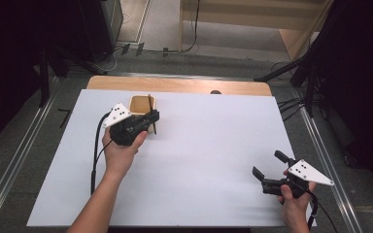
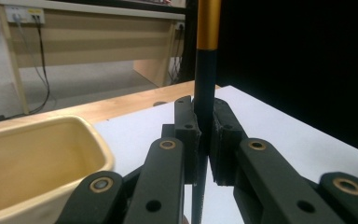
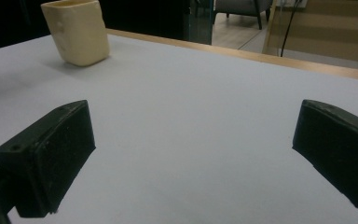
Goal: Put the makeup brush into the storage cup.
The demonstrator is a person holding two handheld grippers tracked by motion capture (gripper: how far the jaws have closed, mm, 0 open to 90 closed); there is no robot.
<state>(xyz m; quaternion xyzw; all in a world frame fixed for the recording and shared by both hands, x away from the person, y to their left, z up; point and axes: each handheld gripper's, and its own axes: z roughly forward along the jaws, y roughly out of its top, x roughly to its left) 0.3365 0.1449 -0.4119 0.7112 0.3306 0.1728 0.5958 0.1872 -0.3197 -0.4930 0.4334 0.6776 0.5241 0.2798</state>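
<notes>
We hold the left gripper (image 1: pixel 151 119) near the far left part of the white table (image 1: pixel 199 160), at about ten o'clock from the table's middle. Its jaws are closed tight around a thin black stick with a gold upper section (image 2: pixel 205 93), which stands upright between the pads. In the high view the stick (image 1: pixel 151 112) rises just beside the right wall of a small cream cup (image 1: pixel 138 103). We cannot tell whether the stick touches the cup. In the left gripper view the cup (image 2: pixel 42 158) sits low at about eight o'clock from the jaws, its hollow showing.

Our right gripper (image 1: pixel 267 170) rests near the table's near right corner, at about four o'clock, well apart from the cup. Its jaws are spread wide and hold nothing. In the right gripper view the cup (image 3: pixel 78 31) stands at about eleven o'clock, far across the bare white surface.
</notes>
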